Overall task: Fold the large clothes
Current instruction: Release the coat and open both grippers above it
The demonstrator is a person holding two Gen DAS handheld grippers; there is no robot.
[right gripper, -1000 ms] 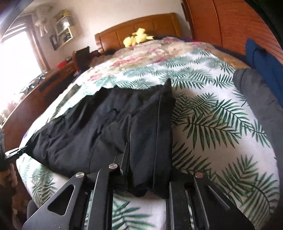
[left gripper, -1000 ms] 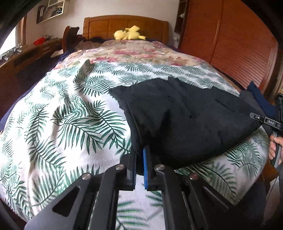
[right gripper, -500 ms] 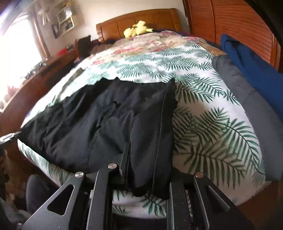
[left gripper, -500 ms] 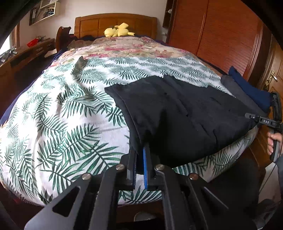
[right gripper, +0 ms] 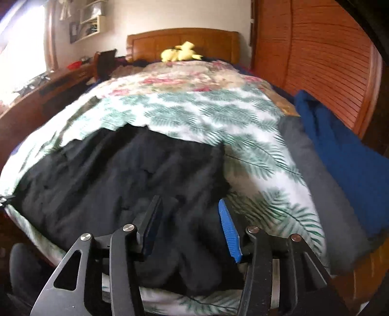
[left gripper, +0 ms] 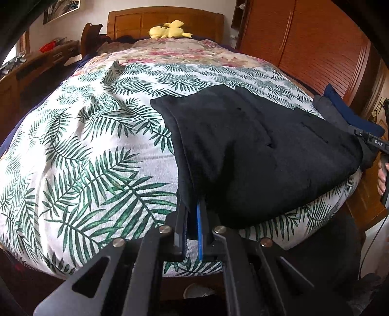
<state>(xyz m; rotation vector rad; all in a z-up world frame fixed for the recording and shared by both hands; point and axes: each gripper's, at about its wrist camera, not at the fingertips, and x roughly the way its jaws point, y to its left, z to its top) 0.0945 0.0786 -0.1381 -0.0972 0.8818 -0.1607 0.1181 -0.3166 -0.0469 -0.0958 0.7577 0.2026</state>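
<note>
A black garment (left gripper: 255,150) lies spread flat across the foot of the bed on the palm-leaf cover (left gripper: 97,150). My left gripper (left gripper: 193,218) is shut on the garment's near left corner at the bed's edge. In the right wrist view the garment (right gripper: 116,175) lies in front of my right gripper (right gripper: 189,214), whose jaws stand wide apart over the garment's near right edge, with cloth bunched between the fingers and not pinched. The right gripper also shows at the far right of the left wrist view (left gripper: 372,143).
A grey folded item (right gripper: 313,175) and a blue folded item (right gripper: 340,145) lie along the bed's right side. A yellow plush toy (left gripper: 170,29) sits by the wooden headboard (left gripper: 165,21). A wooden wardrobe (left gripper: 316,43) stands right, a desk (left gripper: 36,63) left.
My right gripper has opened and let go of the garment's right edge. Both grippers have drawn back toward the foot of the bed. The left gripper stays shut on its corner.
</note>
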